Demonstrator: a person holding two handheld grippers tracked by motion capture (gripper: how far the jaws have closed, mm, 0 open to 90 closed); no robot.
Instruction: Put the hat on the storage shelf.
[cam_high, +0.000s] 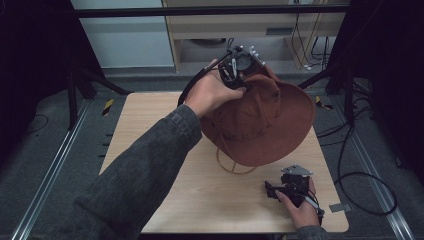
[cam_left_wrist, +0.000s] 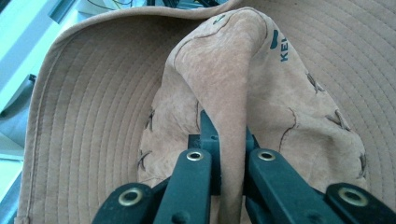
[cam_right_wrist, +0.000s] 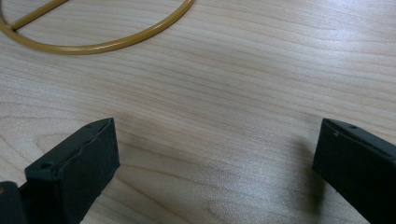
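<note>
A person's left hand (cam_high: 212, 92) holds the left claw (cam_high: 239, 67) raised above the far half of the wooden counter (cam_high: 165, 165). Its jaws are clamped on a fold of the crown of a brown suede hat (cam_high: 262, 120). In the left gripper view the two black jaws squeeze a ridge of the soft crown between them, and the wide stitched brim (cam_left_wrist: 93, 116) curves around behind. Dark printed letters (cam_left_wrist: 282, 51) show near the top of the crown, too cut off to read.

In the high view the hat hangs tilted, its brim facing the camera and its lower edge near the counter. A thin yellowish cord (cam_high: 232, 162) loops down from the hat and lies on the wood just below it.

The right hand (cam_high: 302, 212) rests near the counter's near right corner with the right claw (cam_high: 275, 191) low over the wood, well apart from the hat. Its jaws stand wide apart with nothing between them, and in the right gripper view the cord (cam_right_wrist: 116, 42) curves across the wood ahead of them.
</note>
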